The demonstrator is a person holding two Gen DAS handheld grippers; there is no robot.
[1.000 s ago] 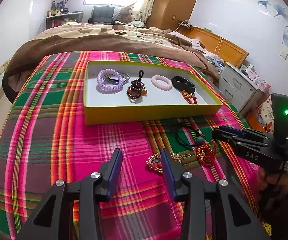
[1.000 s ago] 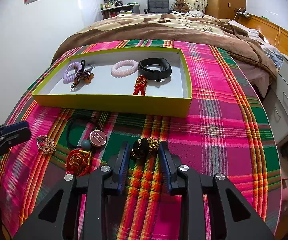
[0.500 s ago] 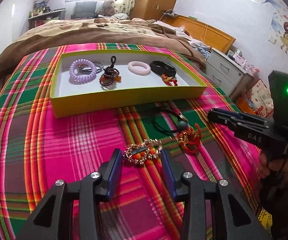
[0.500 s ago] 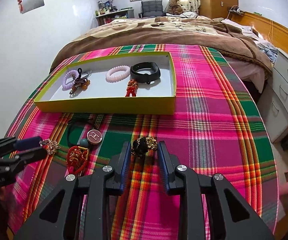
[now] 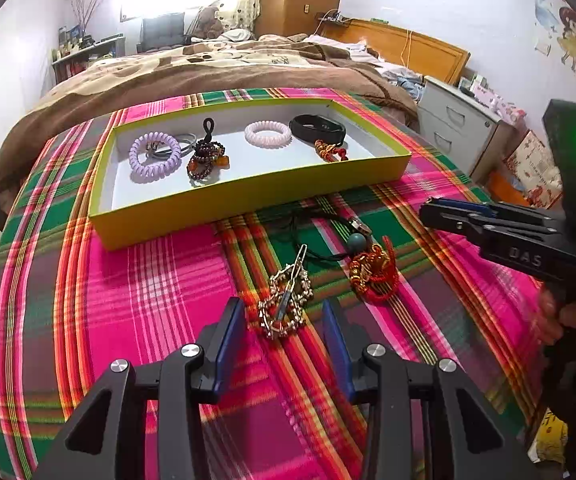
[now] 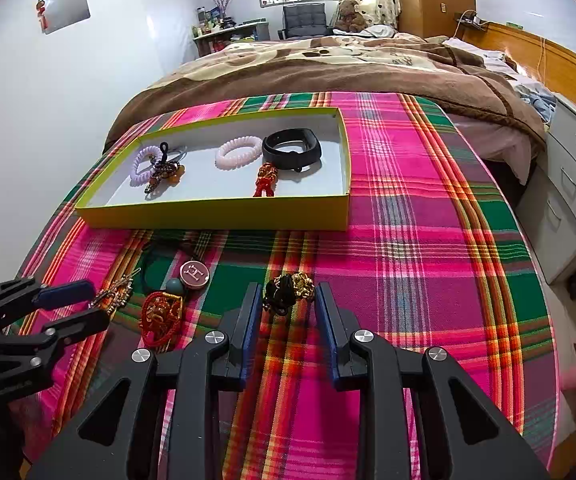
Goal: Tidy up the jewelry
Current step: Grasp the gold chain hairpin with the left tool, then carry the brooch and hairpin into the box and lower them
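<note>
Currently the left gripper point(image 5: 284, 322) stands with its fingers spread wide over the plaid cloth point(image 5: 128, 288) covering the desk; the gold chain bracelet point(image 5: 286, 306) lies on the cloth between them, and neither pad touches it. The right gripper point(image 6: 286, 304) also has its fingers apart, at a narrower gap, with the black-and-gold ornament point(image 6: 288, 288) lying between the tips; whether the pads touch it cannot be told. Its fingers have just been closing. Between the two grippers, near the front edge of the desk, lie the red knotted charm point(image 6: 160, 314) and the black cord necklace point(image 6: 194, 274) with a round pendant. The yellow-walled tray point(image 5: 248, 196) sits toward the far edge, holding a purple coil band point(image 5: 154, 156), a pink coil band point(image 5: 268, 134), a black wristband point(image 5: 318, 128) and two beaded pieces.
</note>
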